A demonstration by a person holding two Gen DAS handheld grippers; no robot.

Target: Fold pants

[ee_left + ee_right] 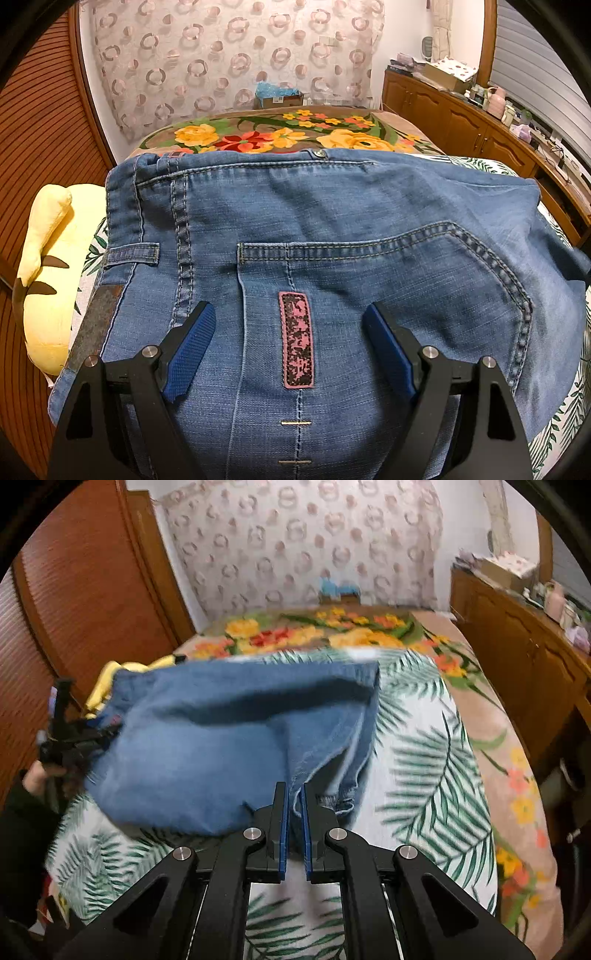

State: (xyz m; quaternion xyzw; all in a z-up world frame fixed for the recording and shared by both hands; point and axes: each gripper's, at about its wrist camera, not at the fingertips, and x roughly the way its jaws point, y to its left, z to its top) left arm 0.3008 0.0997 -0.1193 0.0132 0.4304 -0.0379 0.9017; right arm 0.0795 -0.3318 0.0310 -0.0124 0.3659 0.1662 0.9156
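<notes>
Blue denim pants lie on the bed, back pocket and a pink patch facing up in the left wrist view. My left gripper is open, its blue pads either side of the patch, just above the denim. In the right wrist view the pants hang lifted and partly folded over the leaf-print sheet. My right gripper is shut on a frayed edge of the pants. The left gripper shows at the pants' left end, held by a hand.
The bed has a leaf-print sheet and a floral blanket further back. A yellow plush toy lies at the bed's left edge. A wooden wardrobe stands left, a cluttered wooden cabinet right.
</notes>
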